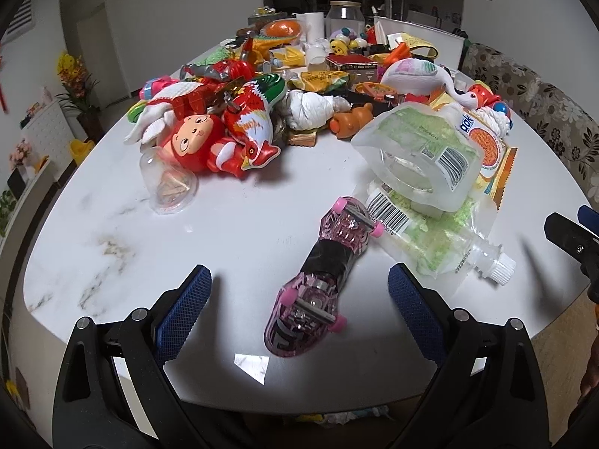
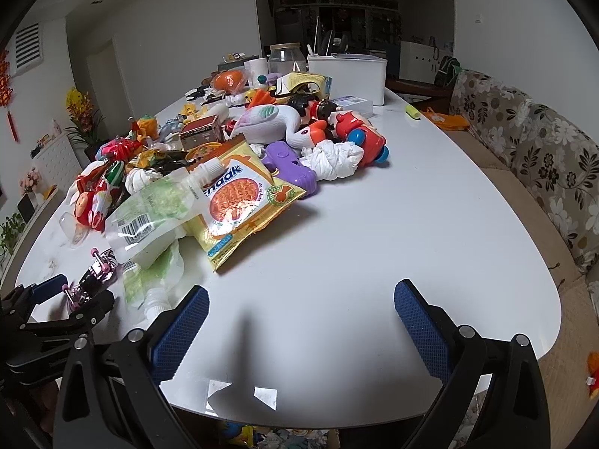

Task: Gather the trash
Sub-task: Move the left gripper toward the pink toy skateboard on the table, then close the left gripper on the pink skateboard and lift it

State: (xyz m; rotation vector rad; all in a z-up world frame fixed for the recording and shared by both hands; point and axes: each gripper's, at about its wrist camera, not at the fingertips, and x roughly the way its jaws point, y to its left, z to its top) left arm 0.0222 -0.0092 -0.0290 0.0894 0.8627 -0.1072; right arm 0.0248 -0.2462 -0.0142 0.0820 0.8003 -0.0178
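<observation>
My left gripper (image 1: 299, 280) is open and empty above the near table edge, with a pink toy skateboard (image 1: 318, 284) lying between its jaws. Two clear green spout pouches (image 1: 415, 153) lie just right of it, stacked, beside a yellow noodle packet (image 1: 490, 153). A clear plastic cup (image 1: 168, 183) lies on its side to the left. My right gripper (image 2: 301, 299) is open and empty over bare table. In its view the noodle packet (image 2: 239, 202) and the pouches (image 2: 149, 209) lie ahead to the left, and crumpled white tissue (image 2: 337, 161) sits farther back.
A long pile of toys (image 1: 224, 119) and wrappers runs down the white marble table (image 2: 374, 243). A white bin (image 2: 346, 75) and a glass jar (image 2: 284, 58) stand at the far end. A floral sofa (image 2: 531, 157) lines the right side.
</observation>
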